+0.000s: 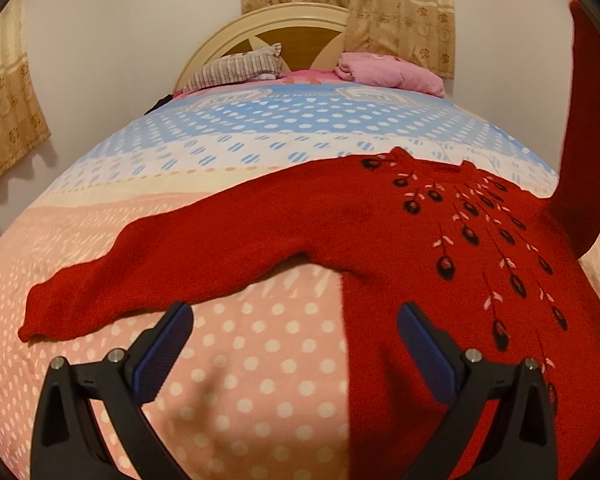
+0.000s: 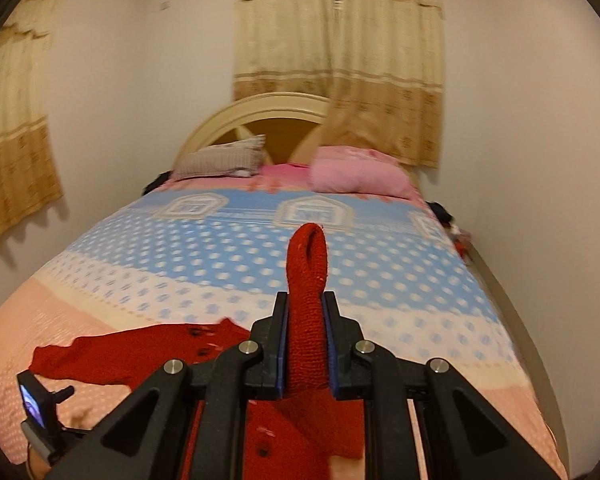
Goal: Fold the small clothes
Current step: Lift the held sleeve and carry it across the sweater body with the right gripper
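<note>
Red sweater [image 1: 400,232] flat on bed [image 1: 260,360], front up. Right gripper [image 2: 306,344] jaws clamped on lifted sleeve cuff [image 2: 308,280], sleeve rising off sweater's far side. Left gripper [image 1: 294,344] jaws wide, empty, hovering beside near hem. Other sleeve [image 1: 160,276] stretches sideways from body, nearer left gripper.

- My left gripper [image 1: 294,354] is black, with dark blue pads; my right gripper [image 2: 306,334] is the same black with blue pads
- The sweater [image 1: 384,240] is deep red knit; black buds with red centres and pale pink leaves run down its front
- The bedspread [image 1: 260,360] is banded: pink with cream dots nearest me; then cream; then white with blue dots; then light blue with white dots
- One pillow [image 1: 236,68] is striped grey and white; the other pillow [image 1: 388,72] is pink
- The curtain [image 1: 380,12] is beige with tan floral bands; the headboard [image 1: 228,36] is cream and brown; the wall [image 1: 120,40] is white
</note>
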The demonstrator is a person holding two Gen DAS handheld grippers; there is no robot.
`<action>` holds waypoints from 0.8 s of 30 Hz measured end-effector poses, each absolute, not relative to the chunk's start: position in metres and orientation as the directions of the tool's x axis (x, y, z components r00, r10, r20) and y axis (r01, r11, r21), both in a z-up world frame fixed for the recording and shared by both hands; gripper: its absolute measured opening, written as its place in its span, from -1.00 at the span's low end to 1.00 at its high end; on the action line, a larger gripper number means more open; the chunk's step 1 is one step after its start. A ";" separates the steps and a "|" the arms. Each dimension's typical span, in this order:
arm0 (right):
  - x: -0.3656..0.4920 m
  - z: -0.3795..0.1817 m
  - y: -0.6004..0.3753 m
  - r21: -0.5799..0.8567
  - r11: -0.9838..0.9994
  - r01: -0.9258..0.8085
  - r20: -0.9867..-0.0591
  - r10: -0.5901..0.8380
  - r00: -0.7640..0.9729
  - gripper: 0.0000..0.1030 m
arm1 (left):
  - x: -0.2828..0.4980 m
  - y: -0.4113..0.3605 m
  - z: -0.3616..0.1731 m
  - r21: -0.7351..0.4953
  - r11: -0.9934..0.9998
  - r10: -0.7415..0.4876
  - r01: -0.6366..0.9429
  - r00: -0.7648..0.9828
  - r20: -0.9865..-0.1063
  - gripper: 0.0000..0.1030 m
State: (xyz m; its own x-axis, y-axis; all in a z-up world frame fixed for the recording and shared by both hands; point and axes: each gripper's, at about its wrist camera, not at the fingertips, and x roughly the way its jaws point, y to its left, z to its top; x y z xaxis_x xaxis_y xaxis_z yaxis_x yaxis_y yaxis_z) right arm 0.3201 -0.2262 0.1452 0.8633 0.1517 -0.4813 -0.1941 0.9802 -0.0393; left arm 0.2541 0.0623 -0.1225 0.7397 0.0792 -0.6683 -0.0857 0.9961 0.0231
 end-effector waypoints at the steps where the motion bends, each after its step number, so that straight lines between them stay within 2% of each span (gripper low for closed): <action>1: 0.323 0.142 -0.212 -0.041 0.976 -0.216 -0.486 0.169 0.857 -0.70 | 0.253 0.065 -0.123 0.021 0.996 0.079 -0.088 0.739 -0.669 1.00; 9: 0.353 0.071 -0.099 -0.046 0.933 -0.356 -0.572 0.268 0.775 -0.70 | 0.248 0.092 -0.132 0.009 0.991 0.103 -0.132 0.723 -0.684 1.00; 14: 0.385 -0.014 -0.036 0.019 0.917 -0.398 -0.654 0.312 0.689 -0.70 | 0.244 0.099 -0.139 0.014 0.989 0.114 -0.146 0.704 -0.701 1.00; 17: 0.400 -0.073 -0.006 0.127 0.871 -0.474 -0.713 0.412 0.567 -0.70 | 0.243 0.101 -0.140 0.008 0.991 0.101 -0.136 0.695 -0.712 1.00; 19: 0.406 -0.103 0.006 0.170 0.847 -0.504 -0.756 0.440 0.485 -0.56 | 0.243 0.101 -0.138 0.009 0.993 0.091 -0.121 0.691 -0.717 1.00; 21: 0.401 -0.115 0.000 0.205 0.837 -0.506 -0.764 0.461 0.452 -0.02 | 0.240 0.101 -0.134 0.016 0.995 0.082 -0.101 0.698 -0.711 1.00; 23: 0.390 -0.108 -0.018 0.227 0.820 -0.526 -0.731 0.500 0.464 0.24 | 0.240 0.103 -0.129 0.013 0.997 0.067 -0.081 0.707 -0.704 1.00; 24: 0.384 -0.103 -0.029 0.231 0.814 -0.533 -0.721 0.511 0.468 0.26 | 0.242 0.103 -0.127 0.010 0.997 0.060 -0.074 0.709 -0.703 1.00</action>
State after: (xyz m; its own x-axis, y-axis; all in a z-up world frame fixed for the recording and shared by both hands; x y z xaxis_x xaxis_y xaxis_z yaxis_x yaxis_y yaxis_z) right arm 0.3841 -0.0291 -0.1030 0.4685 0.5112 -0.7206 -0.5331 0.8140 0.2308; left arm 0.2420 0.1028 -0.1270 0.7091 0.0600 -0.7026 -0.0740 0.9972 0.0104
